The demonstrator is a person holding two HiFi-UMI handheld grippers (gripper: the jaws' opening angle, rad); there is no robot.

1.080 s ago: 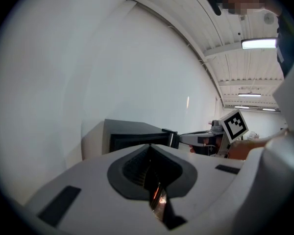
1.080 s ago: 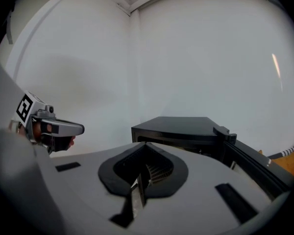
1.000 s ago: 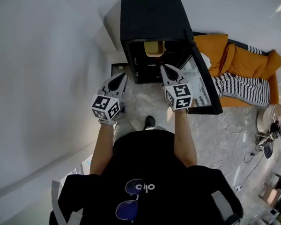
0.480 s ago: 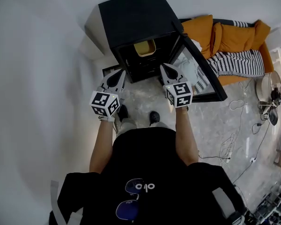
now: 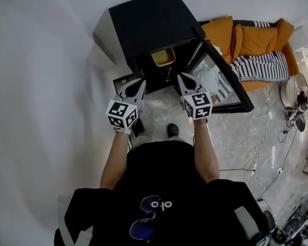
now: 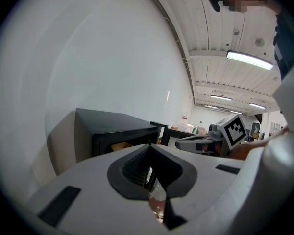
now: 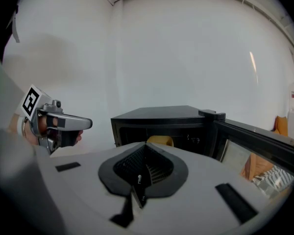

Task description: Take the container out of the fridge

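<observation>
A black mini fridge stands on the floor against the white wall, its glass door swung open to the right. Inside, on the upper shelf, sits a yellow container, also visible as the yellow container in the right gripper view and as a tan patch, the container, in the left gripper view. My left gripper and right gripper are both held out just short of the fridge opening, side by side. Each is shut and holds nothing.
An orange sofa with a striped blanket stands behind the open door. Cables trail over the marble floor at the right, near a round fan. The person's shoes are close to the fridge.
The person has stepped nearer the fridge. The left gripper has moved right and forward, closer to the opening. The right gripper holds about the same place. Both stay shut.
</observation>
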